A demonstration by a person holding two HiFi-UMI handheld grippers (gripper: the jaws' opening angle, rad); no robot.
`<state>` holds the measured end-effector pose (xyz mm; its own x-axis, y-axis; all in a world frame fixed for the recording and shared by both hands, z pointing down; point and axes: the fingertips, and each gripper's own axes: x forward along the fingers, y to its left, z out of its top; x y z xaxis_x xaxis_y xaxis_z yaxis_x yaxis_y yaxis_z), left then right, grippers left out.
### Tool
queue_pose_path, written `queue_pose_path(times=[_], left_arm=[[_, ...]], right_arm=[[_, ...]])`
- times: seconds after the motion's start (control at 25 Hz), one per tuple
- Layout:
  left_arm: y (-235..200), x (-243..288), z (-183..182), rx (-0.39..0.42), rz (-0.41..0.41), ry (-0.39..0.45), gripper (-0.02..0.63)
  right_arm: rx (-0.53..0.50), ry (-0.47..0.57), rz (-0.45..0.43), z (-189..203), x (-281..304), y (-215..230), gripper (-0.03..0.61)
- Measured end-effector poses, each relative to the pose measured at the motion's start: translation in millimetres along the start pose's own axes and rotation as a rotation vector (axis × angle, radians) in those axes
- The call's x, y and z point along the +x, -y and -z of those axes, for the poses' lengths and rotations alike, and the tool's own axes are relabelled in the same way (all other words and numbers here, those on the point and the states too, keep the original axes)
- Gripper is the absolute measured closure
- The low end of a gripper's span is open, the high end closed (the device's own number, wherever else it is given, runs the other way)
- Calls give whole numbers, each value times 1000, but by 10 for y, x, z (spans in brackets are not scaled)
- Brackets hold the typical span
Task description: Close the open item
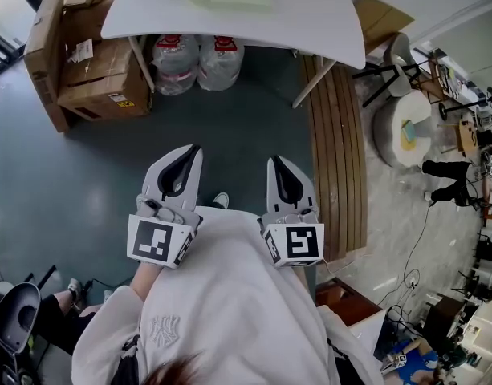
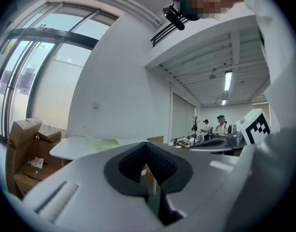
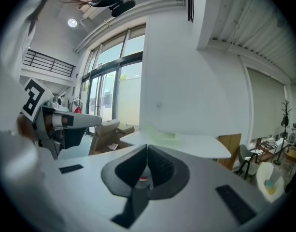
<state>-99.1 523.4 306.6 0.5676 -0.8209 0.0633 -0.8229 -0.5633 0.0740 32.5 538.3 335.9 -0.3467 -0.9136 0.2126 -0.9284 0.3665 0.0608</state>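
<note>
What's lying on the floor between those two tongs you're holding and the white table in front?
Nothing: in the head view, only bare teal floor separates the left tongs and right tongs from the white table.

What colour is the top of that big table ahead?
White. The rounded white tabletop shows best in the head view.

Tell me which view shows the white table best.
The head view: the white table is seen from above, its whole top and legs plain, with water bottles beneath. The left gripper view shows the table nearly edge-on and far off; the right gripper view likewise.
</note>
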Motion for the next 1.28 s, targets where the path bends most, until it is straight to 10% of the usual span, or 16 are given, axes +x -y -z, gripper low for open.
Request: queue_pose_path(times=[0.44,1.28], left_arm=[[197,108,-3,-7,137,-50,606],[-1161,1076,-364,-37,45,-6,607]], right_arm=[[13,12,-24,-13,39,-3,568],[30,-13,16,-459,1359,253,569]])
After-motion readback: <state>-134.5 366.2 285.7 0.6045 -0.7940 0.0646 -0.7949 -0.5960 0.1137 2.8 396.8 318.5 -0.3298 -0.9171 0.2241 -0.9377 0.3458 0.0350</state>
